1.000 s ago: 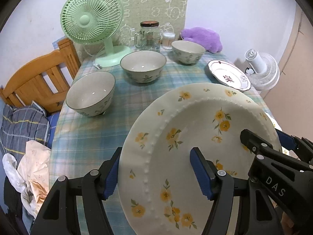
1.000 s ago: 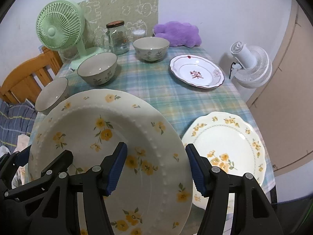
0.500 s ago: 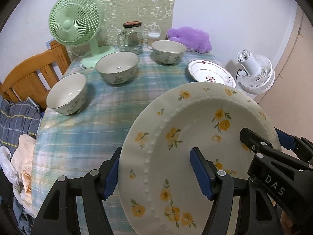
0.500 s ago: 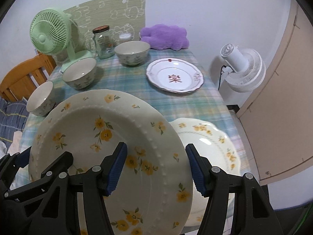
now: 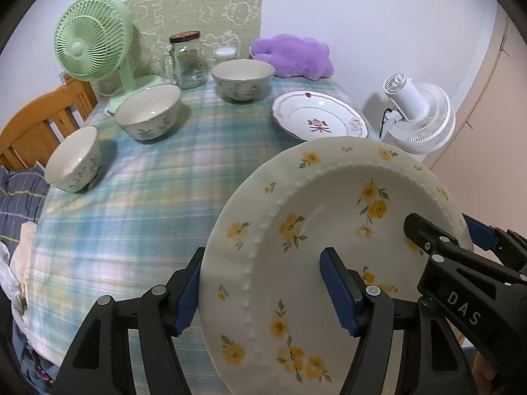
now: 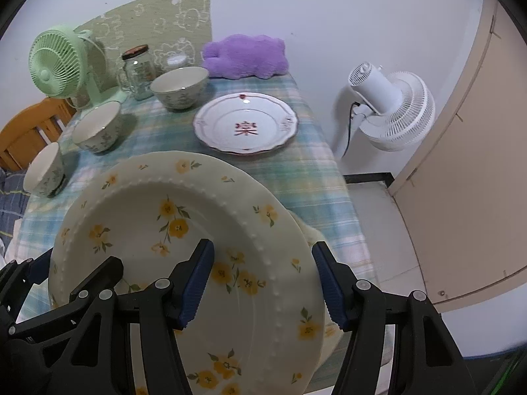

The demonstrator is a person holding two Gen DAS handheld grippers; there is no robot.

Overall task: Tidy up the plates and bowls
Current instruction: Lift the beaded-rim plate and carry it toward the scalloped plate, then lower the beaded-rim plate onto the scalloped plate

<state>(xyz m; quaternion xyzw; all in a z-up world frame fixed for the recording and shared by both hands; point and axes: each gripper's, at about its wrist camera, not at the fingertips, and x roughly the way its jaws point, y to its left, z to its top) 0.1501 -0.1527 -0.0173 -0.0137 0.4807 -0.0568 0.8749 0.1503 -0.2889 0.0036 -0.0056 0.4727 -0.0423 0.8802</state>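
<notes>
"DAS" in white capitals on black right gripper arm, lower right of left wrist view. Red Chinese character, looks like 樂, at centre of white plate, upper middle of right wrist view; same plate right of centre in left view. Jar label unreadable.

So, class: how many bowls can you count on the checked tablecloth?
3. One bowl stands at the back beside the glass jar, one in front of the green fan, and one at the table's left edge. The held plate may hide more.
</notes>
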